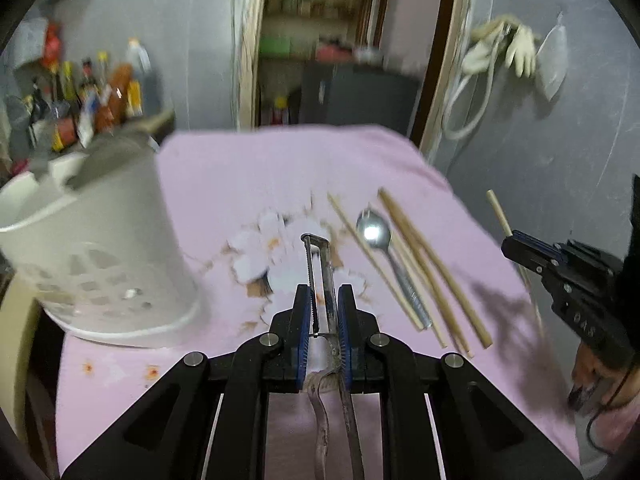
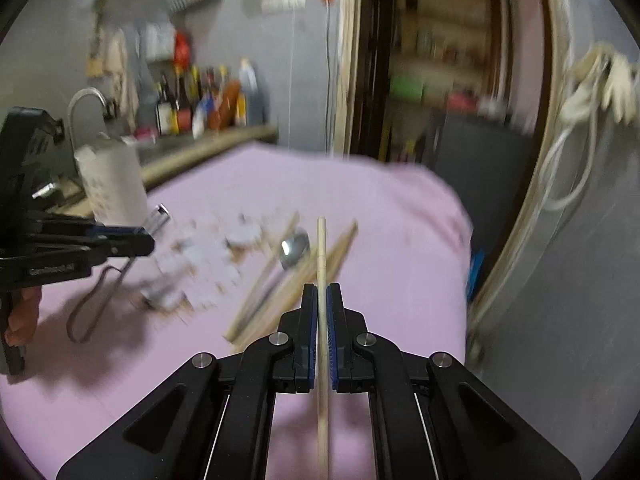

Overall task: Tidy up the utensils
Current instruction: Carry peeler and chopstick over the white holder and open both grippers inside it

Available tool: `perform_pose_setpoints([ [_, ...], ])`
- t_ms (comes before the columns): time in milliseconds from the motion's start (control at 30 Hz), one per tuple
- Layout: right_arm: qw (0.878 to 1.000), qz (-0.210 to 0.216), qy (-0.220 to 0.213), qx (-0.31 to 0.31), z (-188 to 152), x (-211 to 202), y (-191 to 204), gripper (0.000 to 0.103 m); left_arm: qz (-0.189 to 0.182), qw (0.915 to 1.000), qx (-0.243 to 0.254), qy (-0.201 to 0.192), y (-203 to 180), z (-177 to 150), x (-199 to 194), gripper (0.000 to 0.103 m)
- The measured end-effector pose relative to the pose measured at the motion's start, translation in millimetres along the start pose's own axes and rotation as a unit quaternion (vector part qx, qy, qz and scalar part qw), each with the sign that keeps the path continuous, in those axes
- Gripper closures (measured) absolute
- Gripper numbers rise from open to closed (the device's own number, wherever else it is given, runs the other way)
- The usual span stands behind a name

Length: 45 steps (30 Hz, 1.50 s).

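My left gripper [image 1: 324, 294] is shut on a metal peeler [image 1: 318, 264], whose blade sticks out ahead of the pads and whose looped handle runs back under them. It also shows at the left of the right wrist view, left gripper [image 2: 150, 242] with the peeler [image 2: 108, 280] hanging through it. My right gripper [image 2: 322, 292] is shut on one wooden chopstick [image 2: 321, 248], lifted off the cloth; that chopstick [image 1: 502, 218] pokes up from the right gripper [image 1: 510, 246]. A steel spoon [image 1: 378, 242] and several chopsticks [image 1: 424, 264] lie on the pink cloth [image 1: 240, 176]. A white perforated utensil holder [image 1: 96, 248] stands at the left.
The pink cloth has a flower print [image 1: 272, 252] in its middle. Bottles [image 1: 92, 92] crowd a counter behind the holder, near a tap [image 2: 86, 100]. A doorway with shelves [image 1: 320, 40] lies beyond the table's far edge. Gloves [image 1: 504, 44] hang on the grey wall at the right.
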State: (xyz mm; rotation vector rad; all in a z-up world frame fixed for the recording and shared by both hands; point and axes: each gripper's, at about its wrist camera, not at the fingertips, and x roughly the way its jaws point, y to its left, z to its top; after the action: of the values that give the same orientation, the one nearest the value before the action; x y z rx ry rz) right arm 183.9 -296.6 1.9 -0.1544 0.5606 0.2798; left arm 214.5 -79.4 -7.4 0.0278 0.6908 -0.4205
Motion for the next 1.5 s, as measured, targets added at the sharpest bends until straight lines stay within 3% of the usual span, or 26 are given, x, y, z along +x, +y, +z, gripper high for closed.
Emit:
perform_pose_setpoints([
  [167,0.991,-0.042,-0.129,-0.009,9,-34,32,0.1,0.012,0.995,0.005,-0.1,-4,3,-38,0.093],
  [367,0.969,-0.065,-0.238,-0.034,40,-56,70,0.1,0.039,0.9766,0.021,-0.211,-5,19,-84,0.093],
  [500,0.957,-0.053,-0.282,-0.038,63,-65,87,0.1,0.044,0.9669,0.008,-0.251,11,34,-109,0.093],
  [733,0.94,0.018,-0.342,-0.002,111,-63,114,0.1,0.071,0.948,-0.032,-0.309,75,61,-153,0.093],
  [933,0.925,0.079,-0.37,0.036,144,-44,136,0.1,0.105,0.9312,-0.075,-0.341,133,75,-176,0.093],
  [1067,0.918,0.113,-0.376,0.054,161,-21,152,0.1,0.131,0.9247,-0.1,-0.343,166,79,-171,0.093],
  [1233,0.919,0.143,-0.36,0.073,171,13,160,0.1,0.148,0.9176,-0.141,-0.341,203,73,-147,0.093],
  [1500,0.93,0.132,-0.332,0.087,165,50,162,0.1,0.162,0.9118,-0.174,-0.335,217,62,-116,0.094],
])
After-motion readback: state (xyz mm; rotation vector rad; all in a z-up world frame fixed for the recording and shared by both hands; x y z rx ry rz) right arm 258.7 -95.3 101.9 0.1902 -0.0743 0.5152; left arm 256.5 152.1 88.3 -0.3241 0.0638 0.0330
